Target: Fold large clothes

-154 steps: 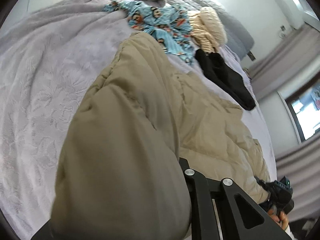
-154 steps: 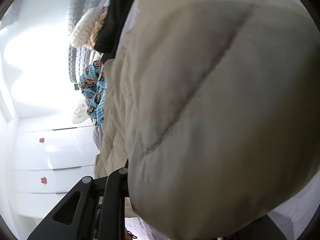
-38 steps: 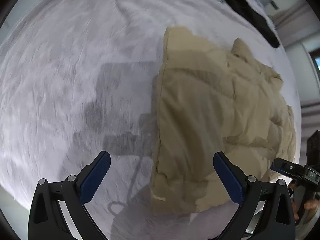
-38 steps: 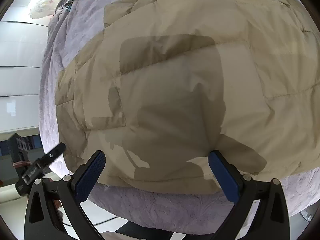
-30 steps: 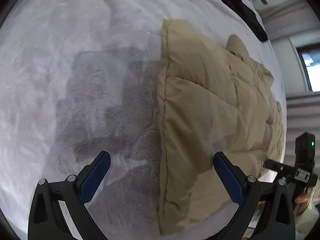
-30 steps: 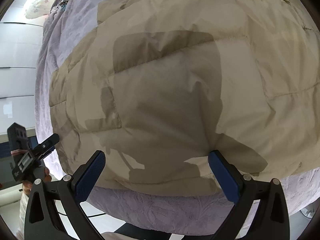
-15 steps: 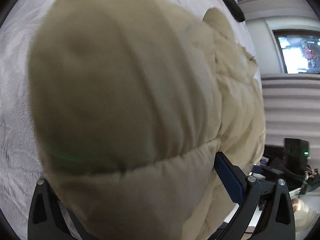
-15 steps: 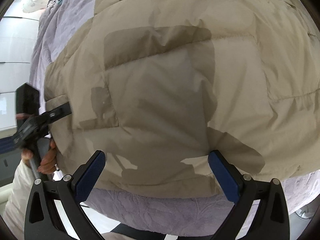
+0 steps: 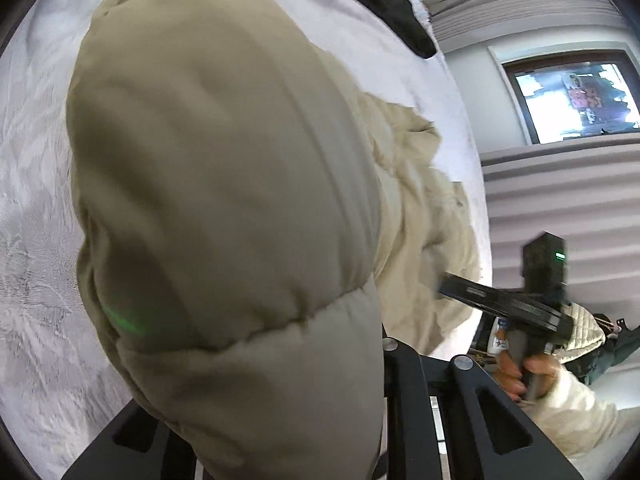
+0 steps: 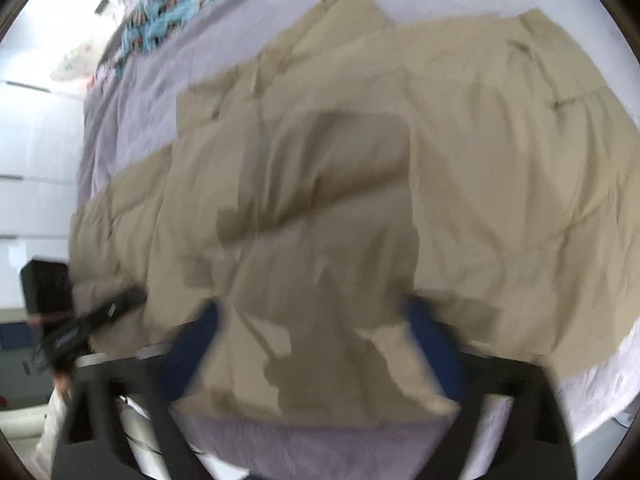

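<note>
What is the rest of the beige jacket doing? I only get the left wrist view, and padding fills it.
Observer: In the right wrist view the beige jacket lies spread over the lavender bedspread, hem near the bed's edge.
Operator: And the other hand?
Observer: The right tool sits at that hem, jaws closing, fabric between its blue pads; no pinch visible yet.
Operator: Anything else there?
Observer: A blue patterned garment lies at the far end.

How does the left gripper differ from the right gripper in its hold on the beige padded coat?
The left gripper is closing on a bunched fold of the beige padded coat; the right gripper is closing too, jaws wider, blue pads astride the coat's flat edge. Both are black.
</note>
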Tool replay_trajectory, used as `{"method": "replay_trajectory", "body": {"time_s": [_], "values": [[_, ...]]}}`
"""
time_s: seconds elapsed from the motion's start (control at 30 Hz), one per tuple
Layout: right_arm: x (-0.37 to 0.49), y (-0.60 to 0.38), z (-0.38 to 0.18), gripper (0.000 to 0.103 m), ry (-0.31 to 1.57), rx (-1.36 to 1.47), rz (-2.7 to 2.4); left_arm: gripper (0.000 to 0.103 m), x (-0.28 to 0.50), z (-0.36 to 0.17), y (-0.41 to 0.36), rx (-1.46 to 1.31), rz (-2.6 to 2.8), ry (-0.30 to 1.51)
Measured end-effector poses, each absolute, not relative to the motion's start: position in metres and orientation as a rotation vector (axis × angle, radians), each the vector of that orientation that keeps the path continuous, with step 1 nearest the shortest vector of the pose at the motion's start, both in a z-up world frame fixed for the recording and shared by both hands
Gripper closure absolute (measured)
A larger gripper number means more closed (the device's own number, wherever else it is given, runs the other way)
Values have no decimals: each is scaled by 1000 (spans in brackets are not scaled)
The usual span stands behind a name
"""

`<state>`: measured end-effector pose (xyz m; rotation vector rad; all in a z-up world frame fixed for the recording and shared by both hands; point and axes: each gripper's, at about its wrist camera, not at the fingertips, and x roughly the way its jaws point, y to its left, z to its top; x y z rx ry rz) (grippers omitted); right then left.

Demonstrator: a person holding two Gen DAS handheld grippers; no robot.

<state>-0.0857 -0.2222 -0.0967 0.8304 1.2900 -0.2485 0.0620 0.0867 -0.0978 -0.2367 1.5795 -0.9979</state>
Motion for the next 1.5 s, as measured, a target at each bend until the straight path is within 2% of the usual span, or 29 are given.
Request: {"method": "replay_trajectory", "body": {"time_s": [0.03,0.13,0.3,0.53,0.77,0.87,0.97,1.0,1.1,1.17,1.3,1.37,1.4,1.43,1.47,1.5], "values": [[-83,-225,-101,77,1285,827,-272,80,60,-89,84,-232,-1002,1574],[-78,-230,-116,83,1241,858,-260,80,50,-58,68,-207,-1015,1551],[-63,-236,-142,84,1236,872,-213,80,30,-7,31,-166,-1014,1508],[-61,-261,-173,90,1244,995,-83,80,-20,52,-70,-6,-926,1491],[-95,-310,-155,91,1222,1099,9,80,-61,72,-173,205,-921,1463],[-130,-345,-138,91,1175,1104,-22,80,-68,58,-209,253,-919,1489],[-175,-380,-129,91,1127,1139,-81,67,-80,38,-243,292,-964,1505],[-191,-391,-129,91,1115,1153,-106,55,-78,27,-249,292,-988,1516],[-226,-411,-136,91,1090,1210,-147,37,-74,-10,-265,233,-1077,1572],[-240,-416,-140,91,1080,1240,-154,32,-73,-25,-269,195,-1127,1600],[-258,-418,-140,91,1074,1259,-148,32,-66,-37,-269,89,-1167,1663],[-266,-417,-135,82,1080,1252,-142,32,-63,-42,-261,36,-1151,1684],[-265,-416,-132,66,1079,1240,-137,32,-65,-44,-263,12,-1133,1690],[-267,-414,-125,42,1075,1214,-129,32,-63,-44,-268,-2,-1116,1692],[-274,-414,-119,34,1069,1196,-125,32,-67,-45,-268,-4,-1102,1692],[-276,-411,-106,30,1051,1151,-113,32,-68,-45,-269,-2,-1091,1690]]}}
